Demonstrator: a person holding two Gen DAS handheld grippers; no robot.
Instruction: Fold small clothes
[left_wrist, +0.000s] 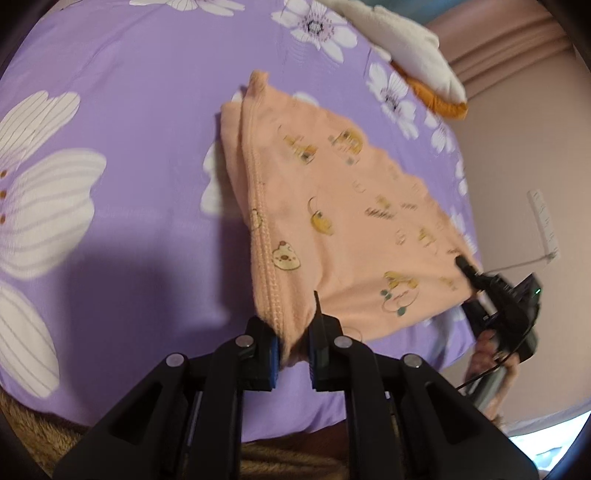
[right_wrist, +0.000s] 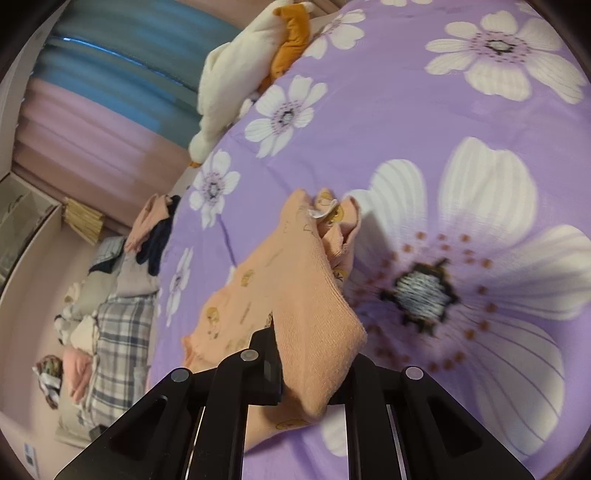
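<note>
Jaws of both the left gripper (left_wrist: 293, 347) and right gripper (right_wrist: 306, 373) clench corners of the peach garment (left_wrist: 332, 221), stretched between them above the bed (left_wrist: 129, 110). Uneven pulling could slip a corner, skewing the fold.

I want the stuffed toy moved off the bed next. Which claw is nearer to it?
Right, though not by much. The right claw grips the peach garment on the side toward the white plush toy; the left claw grips the opposite corner.
</note>
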